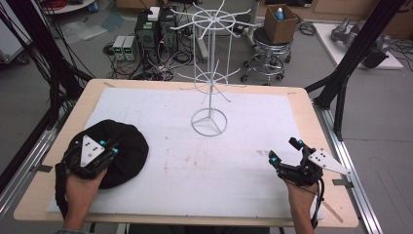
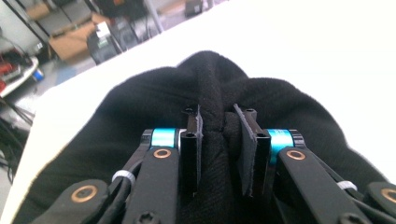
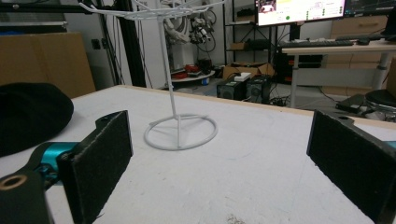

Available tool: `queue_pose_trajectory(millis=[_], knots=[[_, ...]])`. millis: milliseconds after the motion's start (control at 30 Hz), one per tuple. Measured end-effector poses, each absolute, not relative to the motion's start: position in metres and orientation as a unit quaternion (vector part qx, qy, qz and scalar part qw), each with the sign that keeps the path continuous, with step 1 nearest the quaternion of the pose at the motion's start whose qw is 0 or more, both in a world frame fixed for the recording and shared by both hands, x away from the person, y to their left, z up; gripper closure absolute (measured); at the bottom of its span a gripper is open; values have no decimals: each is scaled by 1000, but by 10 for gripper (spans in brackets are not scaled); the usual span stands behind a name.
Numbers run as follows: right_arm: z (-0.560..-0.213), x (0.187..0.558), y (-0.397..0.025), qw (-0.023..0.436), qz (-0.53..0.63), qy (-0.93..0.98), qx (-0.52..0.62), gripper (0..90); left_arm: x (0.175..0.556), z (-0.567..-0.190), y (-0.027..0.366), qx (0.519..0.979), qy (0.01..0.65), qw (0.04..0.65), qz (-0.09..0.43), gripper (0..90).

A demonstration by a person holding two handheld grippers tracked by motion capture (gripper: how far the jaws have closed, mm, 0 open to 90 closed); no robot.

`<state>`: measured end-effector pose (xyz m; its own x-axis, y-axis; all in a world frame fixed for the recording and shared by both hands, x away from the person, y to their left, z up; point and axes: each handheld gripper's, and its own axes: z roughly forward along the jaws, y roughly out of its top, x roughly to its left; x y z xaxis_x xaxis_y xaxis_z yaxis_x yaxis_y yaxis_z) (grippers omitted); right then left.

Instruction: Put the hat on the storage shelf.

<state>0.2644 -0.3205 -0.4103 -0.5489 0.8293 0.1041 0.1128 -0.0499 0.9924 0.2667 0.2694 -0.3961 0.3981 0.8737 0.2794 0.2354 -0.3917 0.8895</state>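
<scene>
A black cloth hat (image 1: 129, 146) lies at the left of the white sheet (image 1: 229, 165), and it also shows in the left gripper view (image 2: 210, 79) and the right gripper view (image 3: 28, 112). My left gripper (image 1: 110, 147) rests on top of the hat. Its jaws stand close together, pinching a raised fold of the fabric (image 2: 220, 116). My right gripper (image 1: 284, 149) is held low over the sheet at the right, with its jaws wide apart and nothing between them (image 3: 224, 158). A white wire display stand (image 1: 210, 73) stands at the middle back of the table (image 3: 170, 84).
The stand's ring base (image 1: 209, 122) sits on the sheet between the two grippers, and its wire arms spread out overhead. The wooden table edge (image 1: 314, 126) borders the sheet. Beyond the table stand a stool with a cardboard box (image 1: 280, 22) and floor electronics (image 1: 146, 34).
</scene>
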Motion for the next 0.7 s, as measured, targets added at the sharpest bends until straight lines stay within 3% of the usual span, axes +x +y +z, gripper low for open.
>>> queue_pose_trajectory(millis=[433,700], knots=[[-410,264,-323,293,619,621,381,60,258,-366,289,664,365,526,386,740],[-410,265,-326,294,620,617,385,60,266,-343,302,652,347,570,360,740]])
